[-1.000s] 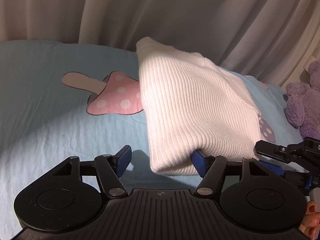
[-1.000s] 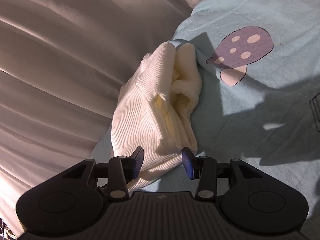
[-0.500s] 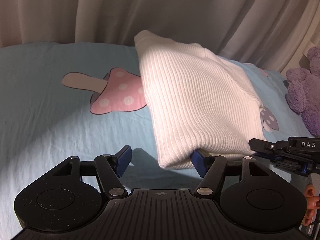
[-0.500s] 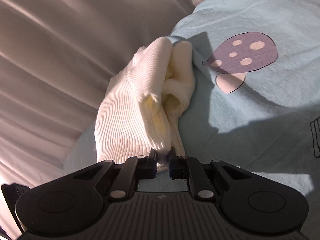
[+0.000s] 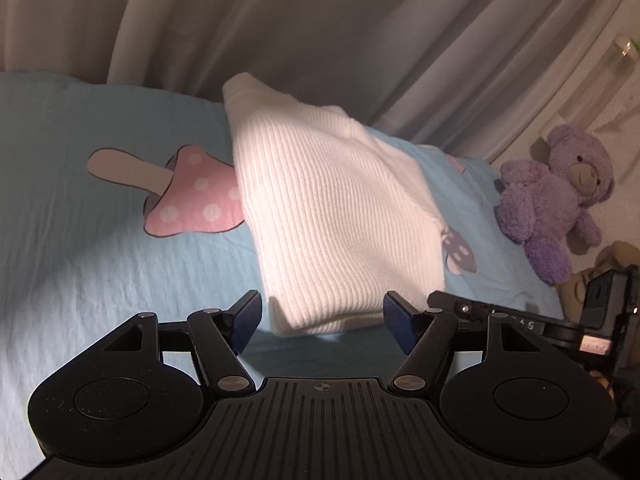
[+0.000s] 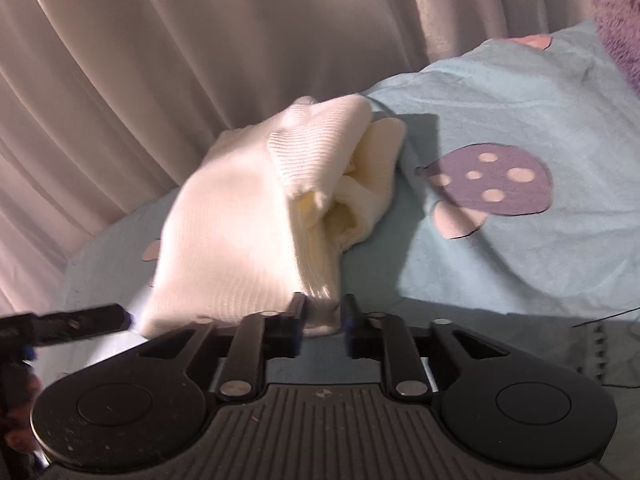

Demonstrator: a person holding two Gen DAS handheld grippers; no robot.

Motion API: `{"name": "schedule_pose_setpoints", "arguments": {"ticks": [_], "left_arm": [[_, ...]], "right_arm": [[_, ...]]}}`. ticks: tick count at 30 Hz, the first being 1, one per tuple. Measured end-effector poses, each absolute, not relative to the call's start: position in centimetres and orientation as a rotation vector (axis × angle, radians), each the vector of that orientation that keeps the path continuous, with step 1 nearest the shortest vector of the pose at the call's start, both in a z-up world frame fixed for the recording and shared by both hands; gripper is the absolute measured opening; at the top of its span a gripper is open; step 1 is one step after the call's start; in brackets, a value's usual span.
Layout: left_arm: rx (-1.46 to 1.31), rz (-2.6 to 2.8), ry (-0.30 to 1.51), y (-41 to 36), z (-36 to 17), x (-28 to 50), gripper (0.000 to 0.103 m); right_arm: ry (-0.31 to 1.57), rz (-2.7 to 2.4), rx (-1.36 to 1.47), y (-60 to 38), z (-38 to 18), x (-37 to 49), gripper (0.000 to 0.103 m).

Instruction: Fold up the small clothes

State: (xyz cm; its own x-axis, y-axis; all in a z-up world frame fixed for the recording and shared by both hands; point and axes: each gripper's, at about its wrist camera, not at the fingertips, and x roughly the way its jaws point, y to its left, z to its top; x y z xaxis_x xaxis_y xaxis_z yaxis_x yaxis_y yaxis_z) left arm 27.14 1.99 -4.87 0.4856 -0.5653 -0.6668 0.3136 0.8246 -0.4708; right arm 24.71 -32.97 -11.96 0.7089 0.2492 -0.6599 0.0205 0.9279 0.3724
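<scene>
Closest to me, my left gripper [image 5: 322, 316] has its jaws wide and opening, blue pads flanking the near folded edge of the top [image 5: 336, 216] without touching it. The top is white ribbed knit, soft and thick, folded into a plump wedge that lies on the bed sheet [image 5: 80, 264] and runs from my jaws toward 12 o'clock, narrowing to a rounded corner at the far end. Its near edge is a fat rolled fold.

My right gripper [image 6: 323, 318] has its jaws narrow and opening, with a small nub of the top's [image 6: 240, 220] corner between the pads; the left pad sits against the knit, and I cannot tell whether the right one does. From this side the top shows its open end, cream layers bunched into loose tubes at about 1 o'clock.

The sheet is pale blue, finely wrinkled cotton printed with flat mushrooms: a pink one [image 5: 188, 196] with white dots at 10 o'clock in the left view, partly under the top, and a purple one [image 6: 492, 180] at 2 o'clock in the right view.

Farther off at 3 o'clock in the left view sits a fuzzy purple teddy [image 5: 556, 196]. Behind everything hangs a beige curtain [image 5: 320, 32] in long smooth folds.
</scene>
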Motion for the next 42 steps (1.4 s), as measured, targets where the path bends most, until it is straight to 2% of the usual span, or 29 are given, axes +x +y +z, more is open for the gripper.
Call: {"name": "schedule_pose_setpoints", "arguments": {"ticks": [1,2,6,9,13,19,23,26,27,28,29,33,42], "left_arm": [[-0.318,-0.537,0.902,2.4,-4.6,27.2,0.079],[-0.321,-0.516,0.886,2.8,-4.3,27.2,0.082],[-0.302,-0.357,0.877,3.3,-4.4,28.8,0.083],[-0.367,-0.269,0.910,3.2,-5.1,30.6,0.083],[-0.402,-0.254,0.882,1.5,-5.1,32.6,0.082],[-0.277,-0.219,0.802,-2.7,-5.1,35.8,0.082],[-0.235,-0.217,0.836,-3.5,-6.4,37.4,0.081],[-0.270,-0.267,0.850,-2.3,-6.9,38.0,0.082],[-0.303,-0.292,0.853,-1.5,-7.0,38.3,0.082],[-0.338,-0.317,0.860,-0.8,-7.2,38.5,0.082],[-0.379,-0.346,0.873,-0.1,-7.6,38.8,0.082],[-0.534,-0.459,0.954,1.2,-9.3,40.1,0.082],[-0.583,-0.477,0.996,0.8,-10.2,41.7,0.080]], "right_arm": [[0.776,0.090,0.353,-33.5,-11.6,24.6,0.044],[0.772,0.076,0.368,-34.1,-11.3,24.4,0.043],[0.668,0.074,0.416,-34.6,-9.3,24.8,0.042],[0.608,0.130,0.403,-32.6,-8.0,26.6,0.037],[0.558,0.197,0.292,-28.7,-6.9,29.8,0.026],[0.565,0.110,0.043,-25.9,-10.0,33.9,0.022],[0.532,0.112,0.034,-27.6,-10.6,32.9,0.024],[0.550,0.074,0.143,-30.4,-9.3,32.2,0.026],[0.566,0.051,0.211,-31.9,-9.2,32.2,0.032],[0.581,0.066,0.306,-33.7,-9.4,32.4,0.044],[0.609,0.102,0.430,-35.7,-9.9,32.8,0.047],[0.759,0.260,0.859,-40.5,-13.1,34.9,0.047],[0.836,0.382,1.032,-40.4,-15.4,37.6,0.052]]}}
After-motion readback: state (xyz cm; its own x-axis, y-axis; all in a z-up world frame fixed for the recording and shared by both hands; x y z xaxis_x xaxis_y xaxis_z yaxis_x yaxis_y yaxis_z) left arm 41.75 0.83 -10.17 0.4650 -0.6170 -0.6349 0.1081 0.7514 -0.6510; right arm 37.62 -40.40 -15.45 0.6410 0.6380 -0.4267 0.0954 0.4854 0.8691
